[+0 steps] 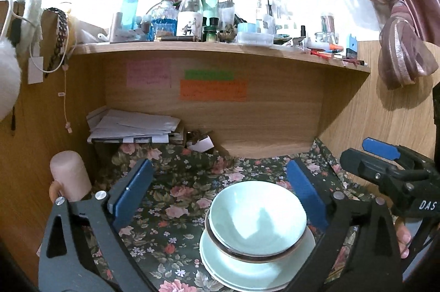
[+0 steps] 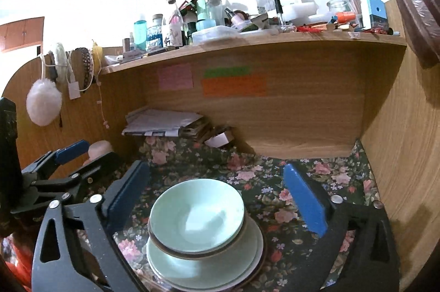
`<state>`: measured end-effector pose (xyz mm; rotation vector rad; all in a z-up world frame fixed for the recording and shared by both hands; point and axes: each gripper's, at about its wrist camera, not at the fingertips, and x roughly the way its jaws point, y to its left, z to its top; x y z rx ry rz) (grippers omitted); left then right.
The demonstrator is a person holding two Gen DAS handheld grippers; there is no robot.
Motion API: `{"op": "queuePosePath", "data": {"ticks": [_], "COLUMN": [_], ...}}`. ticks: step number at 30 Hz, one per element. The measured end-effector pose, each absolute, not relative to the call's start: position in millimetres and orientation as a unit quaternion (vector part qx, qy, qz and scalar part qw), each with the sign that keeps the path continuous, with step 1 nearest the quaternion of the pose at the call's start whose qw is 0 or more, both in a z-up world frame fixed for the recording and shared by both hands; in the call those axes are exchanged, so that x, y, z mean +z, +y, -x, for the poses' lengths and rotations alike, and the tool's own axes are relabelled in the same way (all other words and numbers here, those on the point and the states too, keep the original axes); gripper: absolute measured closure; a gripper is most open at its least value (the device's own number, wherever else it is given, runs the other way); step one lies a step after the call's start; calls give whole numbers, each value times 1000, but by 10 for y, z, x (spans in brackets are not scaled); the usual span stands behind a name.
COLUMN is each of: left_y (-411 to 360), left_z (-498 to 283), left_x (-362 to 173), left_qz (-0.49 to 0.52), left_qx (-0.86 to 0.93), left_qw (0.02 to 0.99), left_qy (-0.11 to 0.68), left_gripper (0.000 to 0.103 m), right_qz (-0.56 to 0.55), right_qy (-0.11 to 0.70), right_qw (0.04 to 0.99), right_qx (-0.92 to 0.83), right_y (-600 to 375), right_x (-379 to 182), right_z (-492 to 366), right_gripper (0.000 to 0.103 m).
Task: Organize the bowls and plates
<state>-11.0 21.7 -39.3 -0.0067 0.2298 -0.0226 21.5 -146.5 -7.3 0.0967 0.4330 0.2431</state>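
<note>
A pale green bowl (image 1: 257,217) sits on top of a stack of pale green plates (image 1: 247,270) on the floral tablecloth; there may be a second bowl under it. In the right wrist view the same bowl (image 2: 196,215) rests on the plates (image 2: 203,267). My left gripper (image 1: 217,193) is open and empty, its blue pads (image 1: 132,190) wide apart above the stack. My right gripper (image 2: 220,195) is open and empty over the same stack. The right gripper also shows in the left wrist view (image 1: 385,165), and the left gripper shows in the right wrist view (image 2: 71,163).
A pink mug (image 1: 70,176) stands at the left. A pile of papers (image 1: 132,127) lies at the back under a wooden shelf (image 1: 220,50) crowded with bottles. Wooden walls close in left and right. A curtain (image 1: 398,44) hangs at the right.
</note>
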Motion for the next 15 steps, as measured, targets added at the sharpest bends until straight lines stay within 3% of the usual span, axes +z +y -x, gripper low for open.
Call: {"op": "queuePosePath", "data": {"ticks": [15], "left_y": [183], "left_z": [230], "left_x": [-458], "left_qz": [5], "left_qx": [-12], "left_qw": [995], "left_qy": [99], "left_gripper": [1], "right_qz": [-46], "right_qy": [212], "right_qw": [968], "right_qx": [122], "right_y": [-1442], "right_x": [-114], "right_z": [-130], "right_gripper": [0]}}
